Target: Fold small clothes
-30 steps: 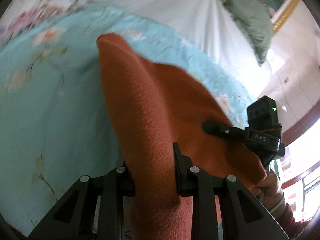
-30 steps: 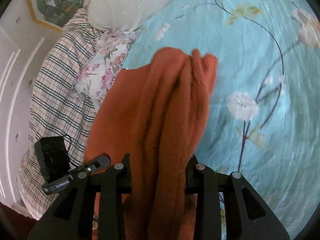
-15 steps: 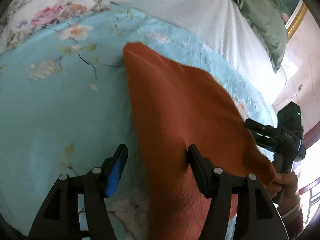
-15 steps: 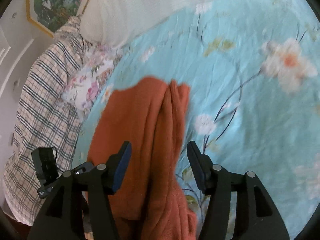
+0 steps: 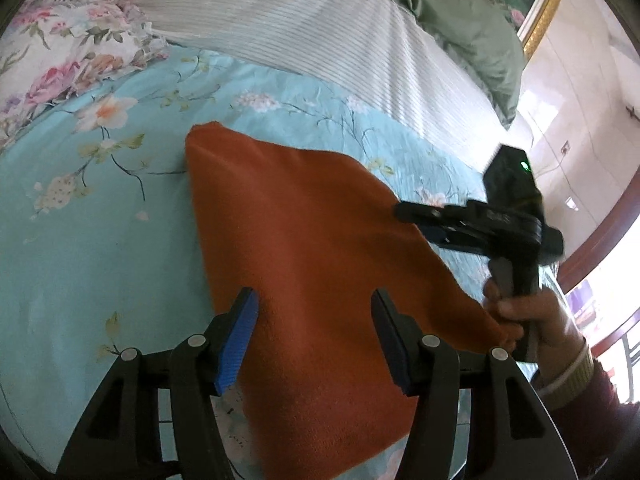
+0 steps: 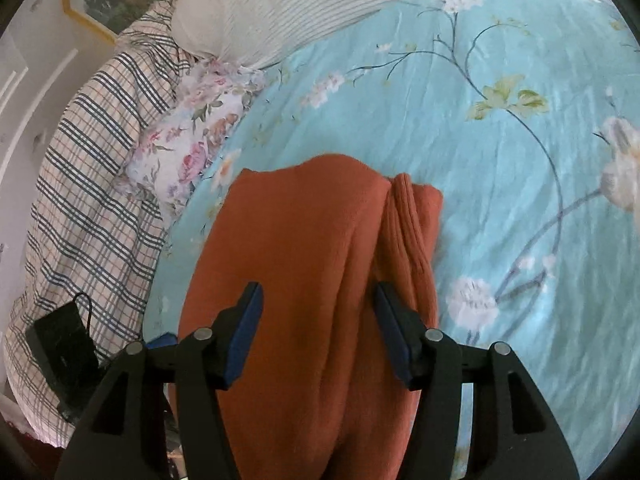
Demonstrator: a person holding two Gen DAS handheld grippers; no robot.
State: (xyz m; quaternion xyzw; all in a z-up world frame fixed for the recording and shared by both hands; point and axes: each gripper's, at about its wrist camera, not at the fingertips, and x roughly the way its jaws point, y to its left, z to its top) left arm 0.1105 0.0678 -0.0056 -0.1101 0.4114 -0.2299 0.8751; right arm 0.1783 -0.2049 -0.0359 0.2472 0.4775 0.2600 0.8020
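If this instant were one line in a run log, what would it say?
step: fold | orange garment: flat on blue floral sheet | left gripper: closing, pads clear of cloth | right gripper: closing, pads clear of cloth

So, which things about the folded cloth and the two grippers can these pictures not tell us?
- Left wrist view: the orange cloth runs past the bottom edge, so its near end is cut off.
- Right wrist view: the left gripper is mostly hidden behind the right gripper and the cloth.
- Both views: what garment it is, since it lies folded.
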